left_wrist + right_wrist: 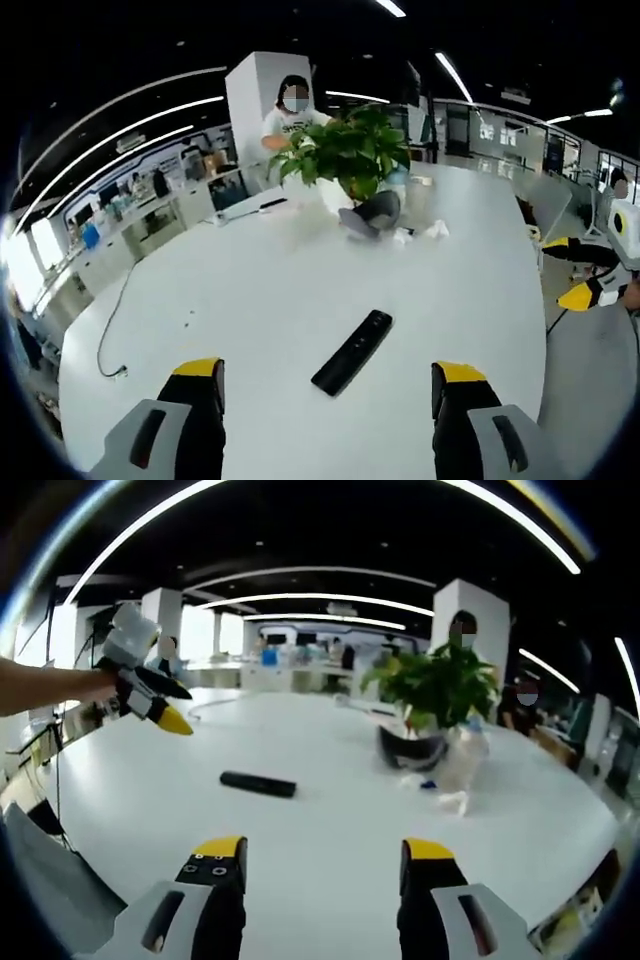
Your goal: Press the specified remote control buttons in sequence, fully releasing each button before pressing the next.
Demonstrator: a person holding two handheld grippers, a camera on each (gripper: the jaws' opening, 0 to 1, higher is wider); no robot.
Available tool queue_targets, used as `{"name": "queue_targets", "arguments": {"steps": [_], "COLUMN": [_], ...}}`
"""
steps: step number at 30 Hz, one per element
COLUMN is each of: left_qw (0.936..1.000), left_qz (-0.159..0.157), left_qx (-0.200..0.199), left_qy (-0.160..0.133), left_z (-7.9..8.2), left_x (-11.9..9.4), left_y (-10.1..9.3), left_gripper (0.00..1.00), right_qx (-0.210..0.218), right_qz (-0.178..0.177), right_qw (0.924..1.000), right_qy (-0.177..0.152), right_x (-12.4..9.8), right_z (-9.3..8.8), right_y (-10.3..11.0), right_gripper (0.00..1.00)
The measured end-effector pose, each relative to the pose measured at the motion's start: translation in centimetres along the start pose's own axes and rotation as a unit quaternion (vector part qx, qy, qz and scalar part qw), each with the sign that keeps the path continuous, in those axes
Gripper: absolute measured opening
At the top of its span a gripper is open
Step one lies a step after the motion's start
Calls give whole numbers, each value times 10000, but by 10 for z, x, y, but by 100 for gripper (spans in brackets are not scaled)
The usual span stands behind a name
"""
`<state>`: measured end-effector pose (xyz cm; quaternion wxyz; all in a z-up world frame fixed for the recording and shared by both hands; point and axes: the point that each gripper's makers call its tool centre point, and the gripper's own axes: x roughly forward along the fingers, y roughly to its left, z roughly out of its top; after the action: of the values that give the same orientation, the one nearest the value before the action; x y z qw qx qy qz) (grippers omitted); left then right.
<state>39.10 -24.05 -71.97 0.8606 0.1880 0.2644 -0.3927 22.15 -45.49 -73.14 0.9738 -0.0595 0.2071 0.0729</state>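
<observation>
A slim black remote (352, 352) lies flat on the big white table (250, 290), just beyond and between my left gripper's (328, 374) jaws, which stand wide open with nothing in them. In the right gripper view the remote (258, 784) lies farther off, left of centre on the table (330, 750). My right gripper (324, 852) hovers short of it, open and empty. The left gripper (150, 695) comes in from the left, held in a hand, above the table's edge. The right gripper (570, 270) shows at the right edge of the left gripper view.
A leafy potted plant (350, 150) stands at the table's far side, with a dark headset-like object (372, 212) and crumpled white bits beside it. A clear bottle (470, 745) is near the plant (435, 685). A person sits behind it. A cable (110, 330) trails at the left edge.
</observation>
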Motion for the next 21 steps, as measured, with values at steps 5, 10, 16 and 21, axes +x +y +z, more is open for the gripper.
{"name": "queue_targets", "arguments": {"steps": [5,10,16,21], "left_qw": [9995,9984,9960,9929], "left_qz": [-194,-367,-578,-728], "left_qx": [58,37,95,314], "left_qy": [229,435,672,889], "left_z": [-6,-10,-18,-22], "left_x": [9,21,40,56], "left_y": [-2,-6,-8,-7], "left_gripper": [80,79,79,78], "right_qx": [11,-2,-35,-44], "right_qz": [-13,-4,22,20], "right_qw": [10000,10000,9999,9998], "right_qy": [3,35,119,198], "right_x": [0,0,0,1], "right_z": [-1,-2,-5,-8], "right_y": [0,1,3,3], "right_gripper": [58,57,56,55]}}
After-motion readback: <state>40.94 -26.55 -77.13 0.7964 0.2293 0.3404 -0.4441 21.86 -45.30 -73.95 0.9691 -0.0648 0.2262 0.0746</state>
